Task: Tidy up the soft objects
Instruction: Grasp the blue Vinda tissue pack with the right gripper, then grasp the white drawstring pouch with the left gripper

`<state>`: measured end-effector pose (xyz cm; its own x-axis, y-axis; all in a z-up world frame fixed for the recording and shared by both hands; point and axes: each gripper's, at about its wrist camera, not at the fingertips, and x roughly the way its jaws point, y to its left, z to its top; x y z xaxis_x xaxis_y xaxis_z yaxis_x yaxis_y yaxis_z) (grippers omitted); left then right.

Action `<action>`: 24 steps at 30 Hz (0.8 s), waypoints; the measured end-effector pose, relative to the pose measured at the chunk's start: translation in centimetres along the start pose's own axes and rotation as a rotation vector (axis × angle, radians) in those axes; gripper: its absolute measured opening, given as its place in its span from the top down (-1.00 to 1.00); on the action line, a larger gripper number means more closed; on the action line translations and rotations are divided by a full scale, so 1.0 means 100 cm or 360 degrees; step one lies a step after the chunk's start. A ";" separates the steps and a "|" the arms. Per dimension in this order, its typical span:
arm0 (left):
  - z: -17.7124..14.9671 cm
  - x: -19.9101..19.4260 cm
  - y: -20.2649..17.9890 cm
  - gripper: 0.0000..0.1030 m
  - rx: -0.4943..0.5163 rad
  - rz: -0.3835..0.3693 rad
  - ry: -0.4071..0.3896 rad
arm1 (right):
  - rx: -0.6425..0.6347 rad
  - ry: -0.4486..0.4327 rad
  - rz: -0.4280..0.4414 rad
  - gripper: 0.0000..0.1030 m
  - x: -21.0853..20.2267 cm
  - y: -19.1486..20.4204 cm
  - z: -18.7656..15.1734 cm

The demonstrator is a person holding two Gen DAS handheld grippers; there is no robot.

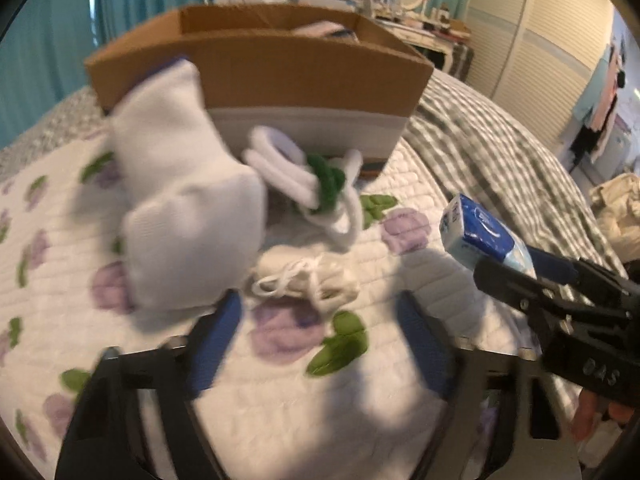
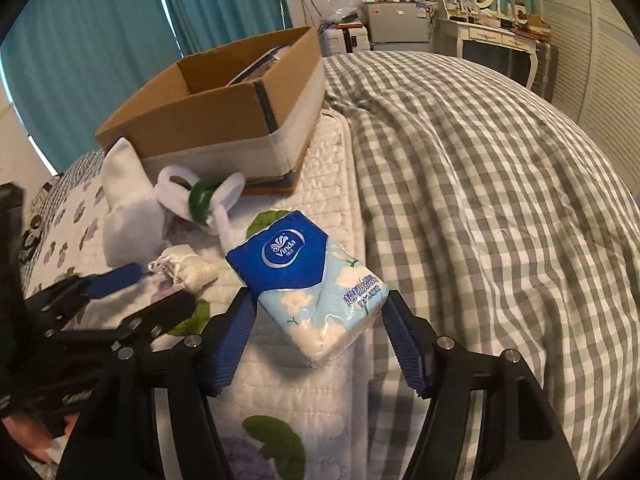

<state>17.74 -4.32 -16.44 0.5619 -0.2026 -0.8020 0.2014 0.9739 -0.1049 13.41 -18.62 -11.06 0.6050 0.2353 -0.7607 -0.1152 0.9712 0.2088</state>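
My right gripper (image 2: 318,300) is shut on a blue and white tissue pack (image 2: 308,276), held above the bed; the pack also shows in the left wrist view (image 1: 480,232). My left gripper (image 1: 320,316) is open and empty, with a white sock (image 1: 180,208) blurred just ahead of its left finger. A white and green plush toy (image 1: 316,184) lies against a cardboard box (image 1: 260,68). A small cream pouch with a drawstring (image 1: 308,280) lies on the floral quilt (image 1: 280,400) in front of my left gripper. The box (image 2: 224,116) holds some items.
A grey checked blanket (image 2: 480,200) covers the right side of the bed. Teal curtains (image 2: 100,40) hang behind the box. A white dresser with a mirror (image 2: 496,36) and a wardrobe (image 1: 540,48) stand at the far wall.
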 end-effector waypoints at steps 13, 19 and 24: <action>0.009 0.020 0.004 0.23 0.0016 -0.0054 0.0014 | 0.0007 0.0004 0.0017 -0.26 0.012 0.000 -0.001; 0.003 -0.008 0.000 0.25 0.0039 -0.0088 -0.0030 | -0.0026 -0.0055 0.0018 -0.26 -0.009 0.008 -0.001; -0.006 -0.047 0.000 0.26 0.0050 -0.0127 -0.0083 | -0.0015 -0.0120 0.0021 -0.26 -0.041 0.012 -0.005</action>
<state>14.58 -3.31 -13.03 0.5837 -0.2851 -0.7602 0.2717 0.9509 -0.1480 10.43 -18.38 -7.99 0.6611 0.2451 -0.7091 -0.1312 0.9683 0.2125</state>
